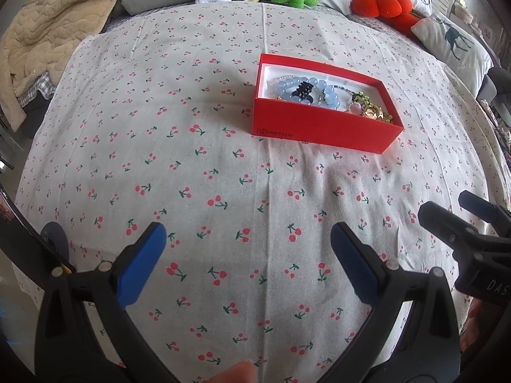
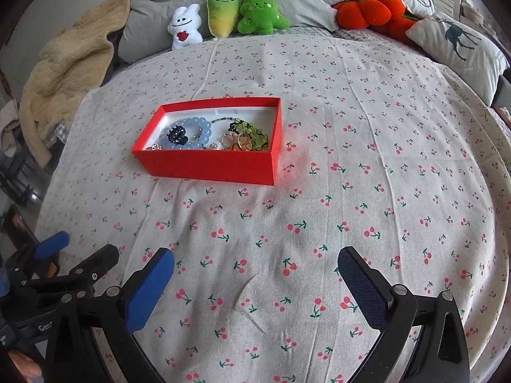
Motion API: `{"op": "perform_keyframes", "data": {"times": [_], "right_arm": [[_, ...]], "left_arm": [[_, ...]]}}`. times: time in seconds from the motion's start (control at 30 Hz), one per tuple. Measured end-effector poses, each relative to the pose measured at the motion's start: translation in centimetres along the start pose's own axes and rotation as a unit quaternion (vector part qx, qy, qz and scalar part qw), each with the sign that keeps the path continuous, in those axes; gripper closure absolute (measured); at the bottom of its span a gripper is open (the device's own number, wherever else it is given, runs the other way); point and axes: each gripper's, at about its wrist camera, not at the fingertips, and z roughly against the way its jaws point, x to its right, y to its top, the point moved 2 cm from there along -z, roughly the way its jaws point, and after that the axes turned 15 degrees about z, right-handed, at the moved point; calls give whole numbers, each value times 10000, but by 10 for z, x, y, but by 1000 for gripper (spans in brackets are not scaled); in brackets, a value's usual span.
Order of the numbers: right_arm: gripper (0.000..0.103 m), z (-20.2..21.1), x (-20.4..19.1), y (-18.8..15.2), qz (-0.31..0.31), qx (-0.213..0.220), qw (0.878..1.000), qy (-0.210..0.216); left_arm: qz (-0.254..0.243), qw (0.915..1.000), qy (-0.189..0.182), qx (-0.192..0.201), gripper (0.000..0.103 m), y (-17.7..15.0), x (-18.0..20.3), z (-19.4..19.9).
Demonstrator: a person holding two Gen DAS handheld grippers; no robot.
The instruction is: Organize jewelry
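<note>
Both tongs stand spread wide and empty — the left gripper [image 1: 248,263] and the right gripper [image 2: 256,287] hang side by side over the cherry-print bedsheet [image 1: 198,146], well short of the open red box [image 2: 209,163] where the jewelry already lies piled. Trouble from here would likely be the soft sheet letting the light box slide or tip under a push on its wall, or a pinch on the blue bead bracelet [image 2: 204,127] dragging up the black hair claw [image 2: 176,134] resting on it. Smaller pieces — the gold and green tangle [image 2: 246,138] — overlap too much to tell apart, and the box's near wall hides its front floor.
</note>
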Motion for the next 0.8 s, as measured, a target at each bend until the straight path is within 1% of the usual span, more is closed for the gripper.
{"op": "perform_keyframes", "data": {"times": [0.17,0.8], "right_arm": [[0,-2,0,0,7,-45,10000,16],[0,-2,-1,-2,3,-69,10000,-14]], "left_arm": [[-73,10000,13,19,1,-1,3,0],[-78,10000,45,40,1,-1,4,0]]}}
